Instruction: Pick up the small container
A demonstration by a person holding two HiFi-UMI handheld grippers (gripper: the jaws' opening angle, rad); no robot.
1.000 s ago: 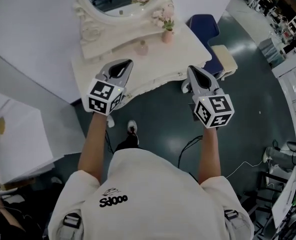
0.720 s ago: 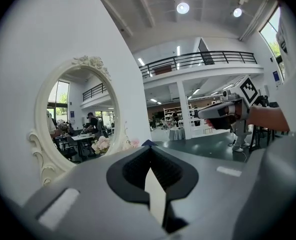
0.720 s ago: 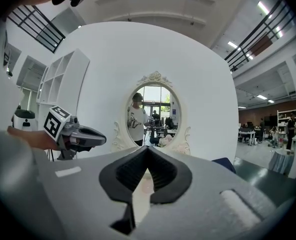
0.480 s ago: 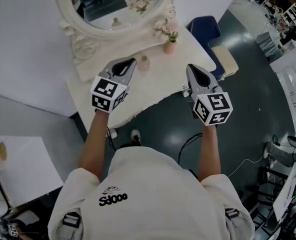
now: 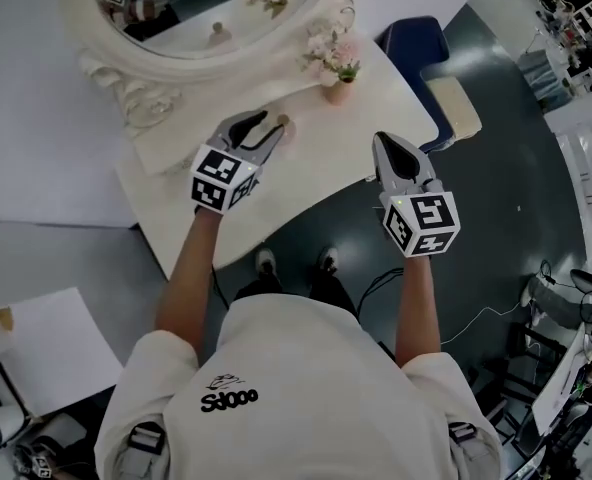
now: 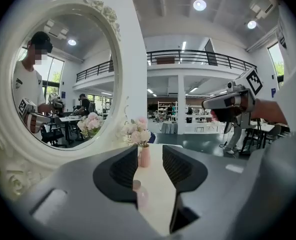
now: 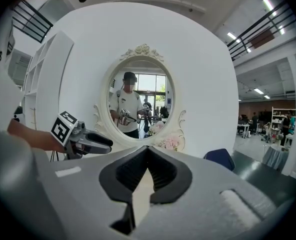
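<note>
Head view is barely showing the small container (image 5: 283,122), mostly hidden beyond the left gripper (image 5: 267,126) on the white table (image 5: 316,173). That gripper's jaws are opening around the blurred container, which is standing close by the left jaw. The right gripper (image 5: 384,144) is hanging clenched and empty.

Bright, even indoor light from ceiling lamps (image 6: 199,4); shadows soft, faint sheen on the dark floor (image 5: 496,198); both gripper views fisheye-bent with black corners, the near jaws blurred; head view fairly sharp.
</note>
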